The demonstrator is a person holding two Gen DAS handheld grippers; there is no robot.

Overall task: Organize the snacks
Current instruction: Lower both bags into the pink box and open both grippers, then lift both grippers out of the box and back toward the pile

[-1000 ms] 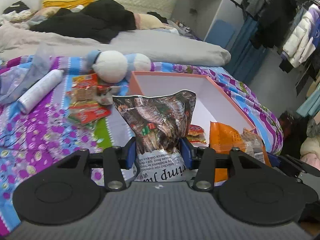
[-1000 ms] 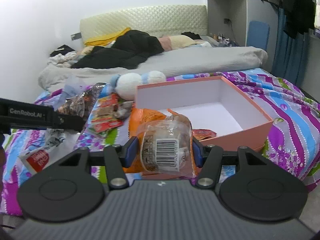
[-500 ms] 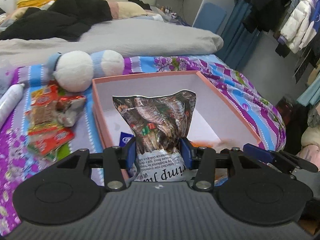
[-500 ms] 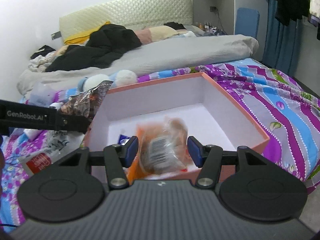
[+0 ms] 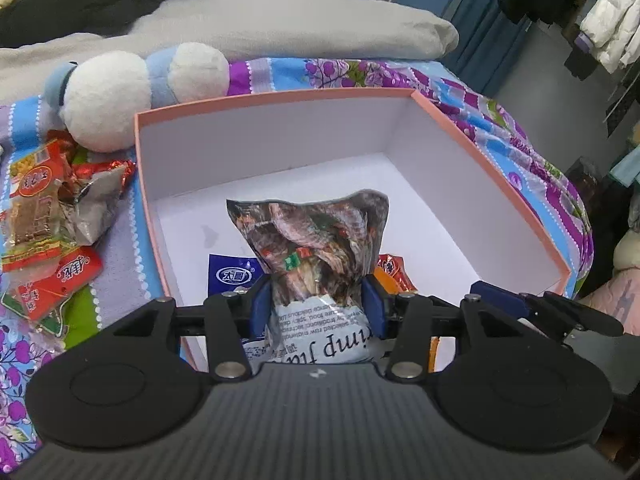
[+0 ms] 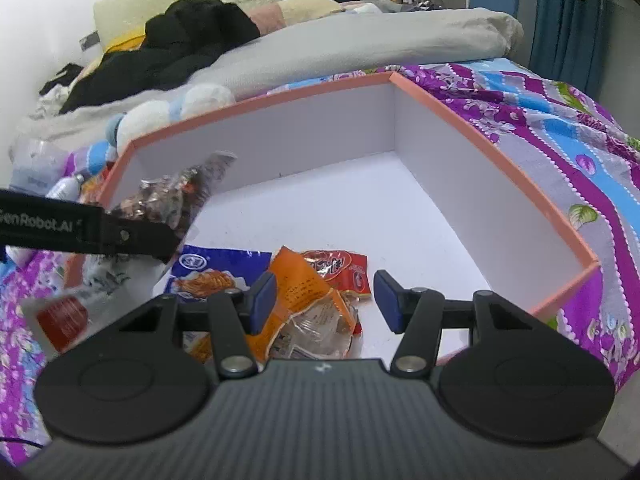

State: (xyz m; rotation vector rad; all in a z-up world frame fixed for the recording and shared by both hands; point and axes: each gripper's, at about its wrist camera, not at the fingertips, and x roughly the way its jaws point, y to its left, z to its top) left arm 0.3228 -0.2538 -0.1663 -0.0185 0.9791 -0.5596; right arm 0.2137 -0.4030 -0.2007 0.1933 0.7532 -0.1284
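My left gripper (image 5: 316, 304) is shut on a dark shrimp snack bag (image 5: 316, 248) and holds it upright over the near left part of the pink box (image 5: 280, 98). The bag also shows in the right wrist view (image 6: 176, 200), by the box's left wall. My right gripper (image 6: 324, 300) is open and empty above the box's near edge. The orange snack bag (image 6: 308, 300) lies on the box floor below it, beside a blue packet (image 6: 216, 268) and a red packet (image 6: 344, 272). The box (image 6: 492, 148) is white inside.
Several red snack packets (image 5: 48, 248) lie on the purple flowered bedspread left of the box. A white and blue plush toy (image 5: 132, 88) lies behind the box's far left corner. A grey duvet (image 5: 280, 28) and dark clothes lie further back.
My right gripper has opened and let the orange bag drop into the box. My left gripper has carried the shrimp bag from beside the box to over its inside.
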